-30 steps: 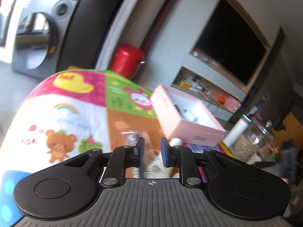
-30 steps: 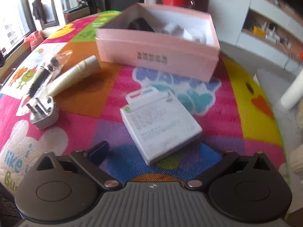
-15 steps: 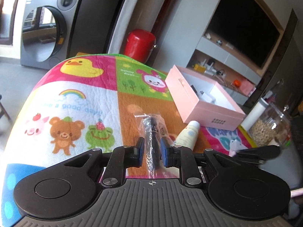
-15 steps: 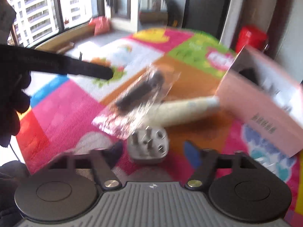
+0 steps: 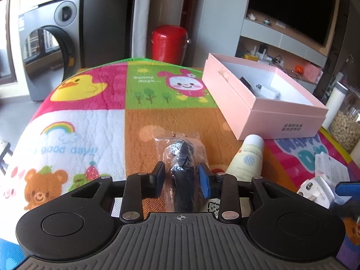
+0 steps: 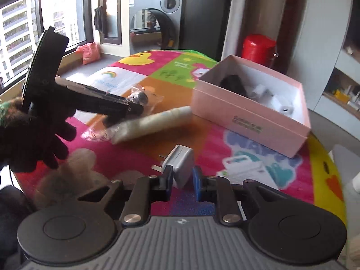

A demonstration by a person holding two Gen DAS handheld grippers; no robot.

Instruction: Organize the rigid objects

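In the left wrist view, the left gripper [image 5: 181,176] is at the bottom centre of the frame, and its two fingers stand one on each side of a black object in a clear plastic bag [image 5: 182,164]. The pads are touching the bag or are just beside it; the picture does not show whether they really press it. The bag lies on the colourful cartoon mat [image 5: 90,117]. Just to the right of it a cream tube [image 5: 248,157] lies with its cap pointing up in the frame, almost at the lower edge of the pink box [image 5: 263,110]. The box is open and stands in the upper right part of the frame; some small white and dark items are inside. Behind the mat, at the top centre, there is a red canister [image 5: 169,41], and at the upper left a washing machine [image 5: 49,51].

In the right wrist view, the right gripper [image 6: 182,181] is at the bottom centre, and it is pinching a white plug adapter [image 6: 180,165] between its fingers, with the metal pins pointing to the left. A white flat package [image 6: 244,168] lies on the mat at the right of the adapter. The left gripper comes in from the left edge, held by a hand in a dark glove [image 6: 33,139]. The pink box is in the upper right
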